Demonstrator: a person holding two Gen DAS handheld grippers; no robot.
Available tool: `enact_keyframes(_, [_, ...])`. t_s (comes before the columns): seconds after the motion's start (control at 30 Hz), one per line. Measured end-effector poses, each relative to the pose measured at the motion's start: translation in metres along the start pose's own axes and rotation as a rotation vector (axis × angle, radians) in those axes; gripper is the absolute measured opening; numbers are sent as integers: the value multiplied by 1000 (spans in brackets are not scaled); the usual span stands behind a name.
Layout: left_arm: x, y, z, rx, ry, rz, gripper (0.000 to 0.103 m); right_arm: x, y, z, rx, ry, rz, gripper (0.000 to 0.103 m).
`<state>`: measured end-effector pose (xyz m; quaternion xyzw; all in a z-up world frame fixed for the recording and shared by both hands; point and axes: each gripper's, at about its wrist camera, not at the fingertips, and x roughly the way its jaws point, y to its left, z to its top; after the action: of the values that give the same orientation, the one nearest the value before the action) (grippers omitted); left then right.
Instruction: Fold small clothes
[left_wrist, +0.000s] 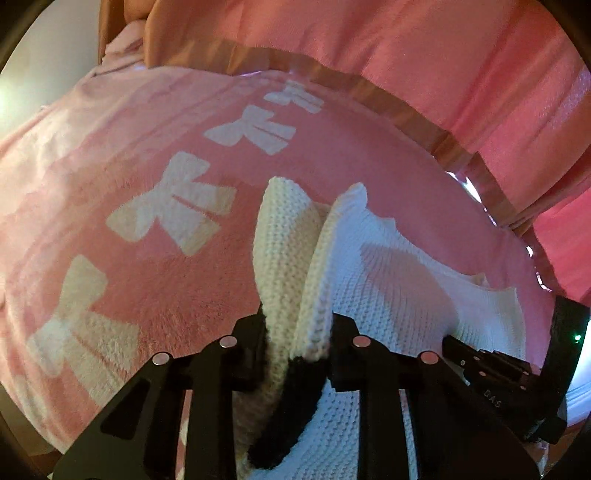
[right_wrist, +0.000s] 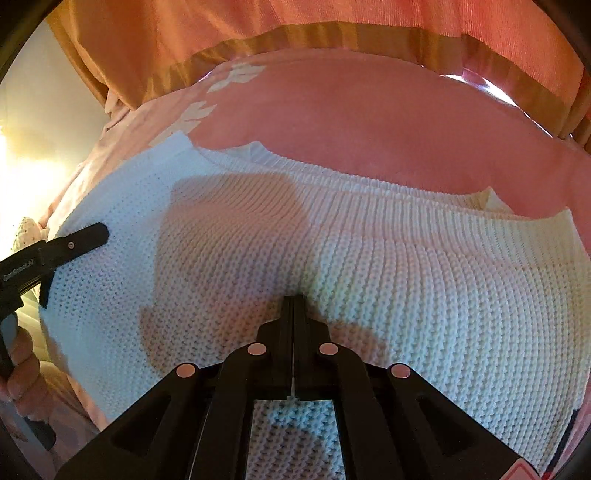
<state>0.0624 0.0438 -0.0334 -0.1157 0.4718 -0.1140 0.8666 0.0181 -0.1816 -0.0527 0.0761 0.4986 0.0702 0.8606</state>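
Meanwhile left tool (left_wrist: 295, 332) pinched a raised fold of the white knit sweater (right_wrist: 369, 266) lying on the pink blanket (left_wrist: 129, 147); right tool (right_wrist: 293, 306) was closed, tips resting on the knit.

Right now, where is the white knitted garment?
The white knitted garment lies spread on the pink bow-patterned blanket; the left gripper pinches up its left edge, and the right gripper rests shut on its middle.

right gripper (left_wrist: 491, 373) body: "DAS" | left gripper (right_wrist: 55, 251) body: print too blurred to read
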Motion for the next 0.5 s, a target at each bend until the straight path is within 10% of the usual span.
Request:
enact_keyframes(0.2, [-1,-6,-1,14,-2,27,23,0,2,2,-19,8,-18,0])
enact_keyframes(0.5, [-49,-48,2,33,-42,-125,22,3,1,5,-31,15,-14,0])
